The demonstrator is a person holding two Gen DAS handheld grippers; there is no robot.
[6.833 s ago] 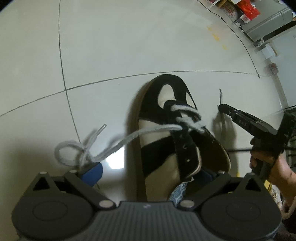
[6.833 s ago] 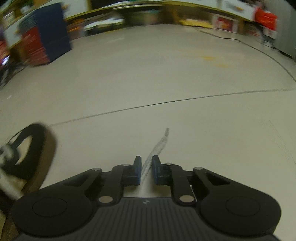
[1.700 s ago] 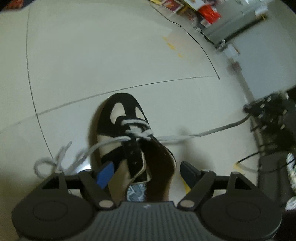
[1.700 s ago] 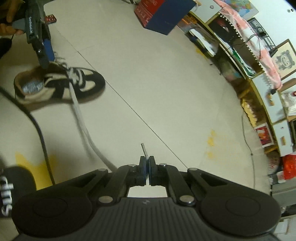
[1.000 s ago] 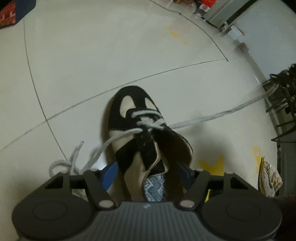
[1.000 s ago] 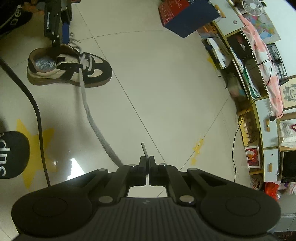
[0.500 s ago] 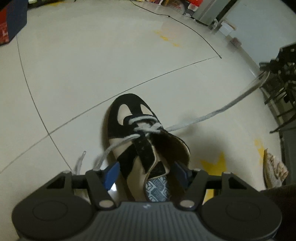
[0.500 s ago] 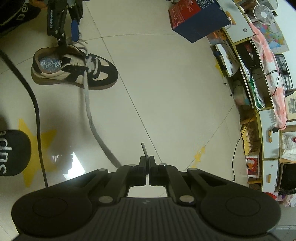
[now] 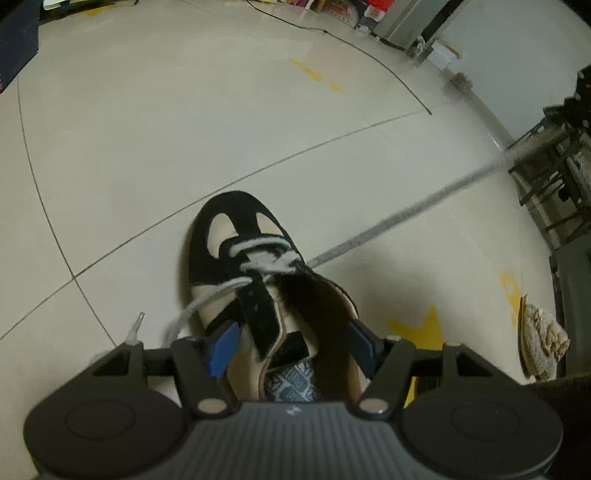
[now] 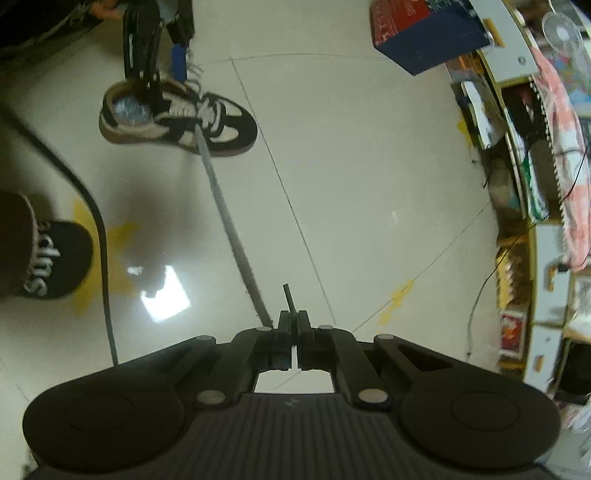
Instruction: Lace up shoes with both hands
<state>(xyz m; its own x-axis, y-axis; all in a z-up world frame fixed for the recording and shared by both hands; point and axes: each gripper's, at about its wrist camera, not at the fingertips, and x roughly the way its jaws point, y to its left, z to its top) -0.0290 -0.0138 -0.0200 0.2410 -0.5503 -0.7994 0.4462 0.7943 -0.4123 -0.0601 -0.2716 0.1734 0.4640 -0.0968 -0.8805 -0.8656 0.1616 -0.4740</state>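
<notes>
A black-and-cream shoe [image 9: 236, 258] stands on the tiled floor, toe pointing away from me. My left gripper [image 9: 291, 343] straddles its rear, with the blue pads [image 9: 221, 347] pressed on both sides of the collar. The right wrist view also shows that gripper [image 10: 168, 83] on the shoe [image 10: 229, 125]. A grey lace [image 9: 406, 210] runs taut from the upper eyelets off to the right. Its far end sits in my shut right gripper [image 10: 294, 317], with the aglet [image 10: 288, 295] poking out past the pads. The lace's other end [image 9: 136, 325] lies loose on the floor to the left.
A foot in black footwear with white lettering [image 10: 48, 258] and a black cable [image 10: 99, 229] lie near the taut lace. A blue and red box [image 10: 424, 29] and cluttered shelves [image 10: 535, 147] line the far side. A dark metal rack [image 9: 554, 155] and a crumpled cloth [image 9: 543, 343] are on the right.
My right gripper has risen, drawing the lace straighter and steeper. The loose lace at the shoe's left has shortened to a short end. The left gripper stays on the shoe.
</notes>
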